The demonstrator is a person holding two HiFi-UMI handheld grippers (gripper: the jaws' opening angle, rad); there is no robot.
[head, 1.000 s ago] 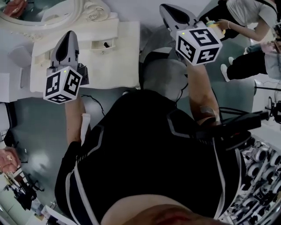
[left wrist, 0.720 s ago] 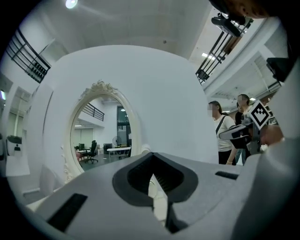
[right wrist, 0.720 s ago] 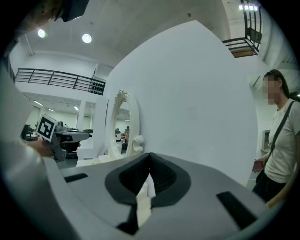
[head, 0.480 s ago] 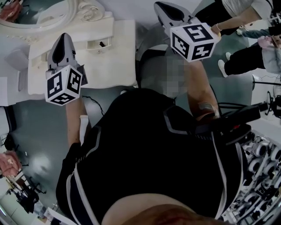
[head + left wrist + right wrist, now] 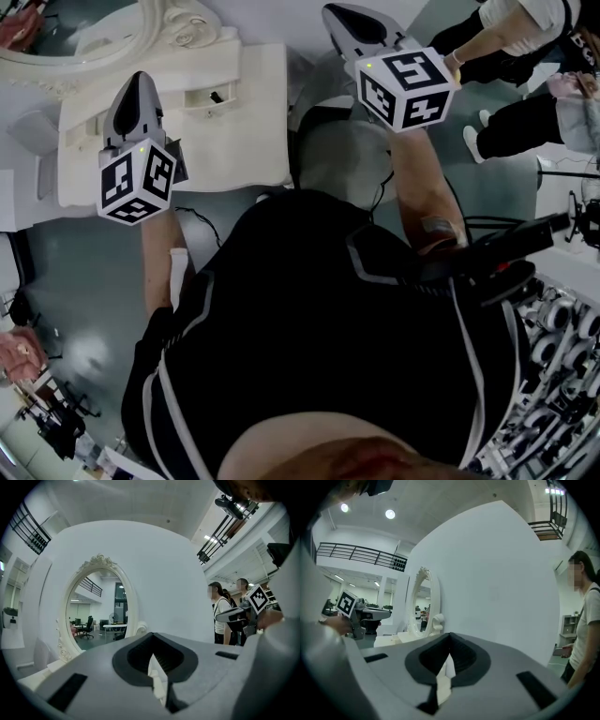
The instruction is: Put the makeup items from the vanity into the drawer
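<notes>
The white vanity (image 5: 239,141) stands at the upper left of the head view, with its oval mirror (image 5: 84,42) at the far corner. A small dark item (image 5: 217,97) lies on the raised part under the mirror. I see no open drawer. My left gripper (image 5: 140,82) hangs over the vanity's left half, level, its jaws shut with nothing between them (image 5: 157,686). My right gripper (image 5: 343,15) is held up to the right of the vanity, past its edge. Its jaws (image 5: 440,679) also meet empty. Both gripper views look at the white wall and the mirror (image 5: 101,606).
A grey round stool (image 5: 337,155) sits in front of the vanity's right end. People stand at the upper right (image 5: 525,56), and one shows in the right gripper view (image 5: 583,620). A black cable (image 5: 202,220) runs over the floor. Racks of gear (image 5: 558,356) fill the lower right.
My right gripper has drifted a little left and up in the head view. The left gripper has hardly moved and both stay shut.
</notes>
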